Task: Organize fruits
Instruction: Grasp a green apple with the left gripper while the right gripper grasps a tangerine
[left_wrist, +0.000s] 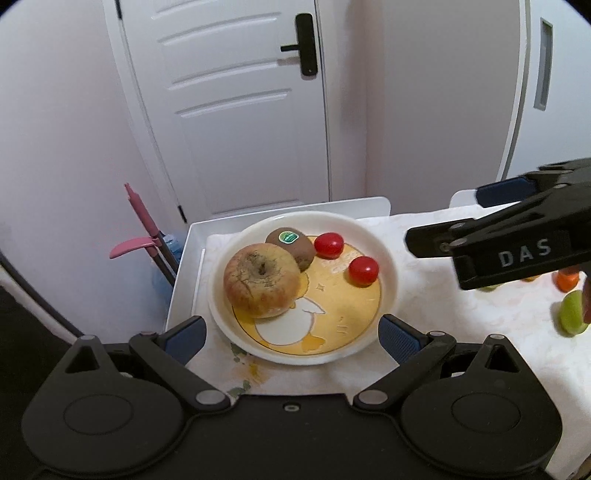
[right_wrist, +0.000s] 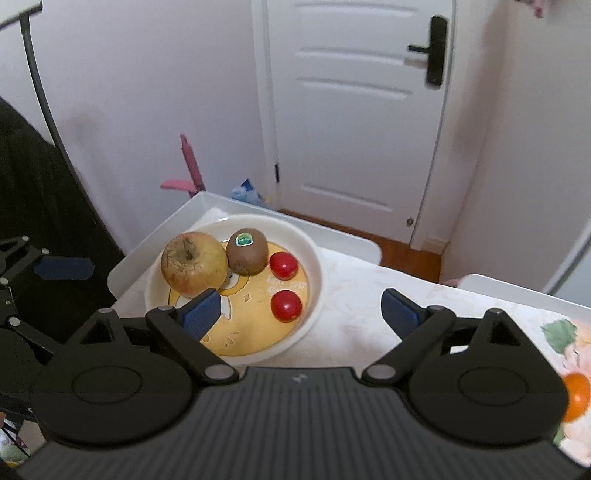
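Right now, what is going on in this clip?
A person is sorting fruit with two handheld claws. The plate already holds an apple, a kiwi and two cherry tomatoes. The left claw is open and empty in front of the plate. The right claw is also open and empty, near the plate's right side. Green and orange fruit wait on the table to the right.

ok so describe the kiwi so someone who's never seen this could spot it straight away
Find the round white plate with a yellow cartoon centre on the white table. At its far side, touching the large blotchy yellow-red apple, sits the fuzzy brown oval kiwi. It alone carries a small green sticker.
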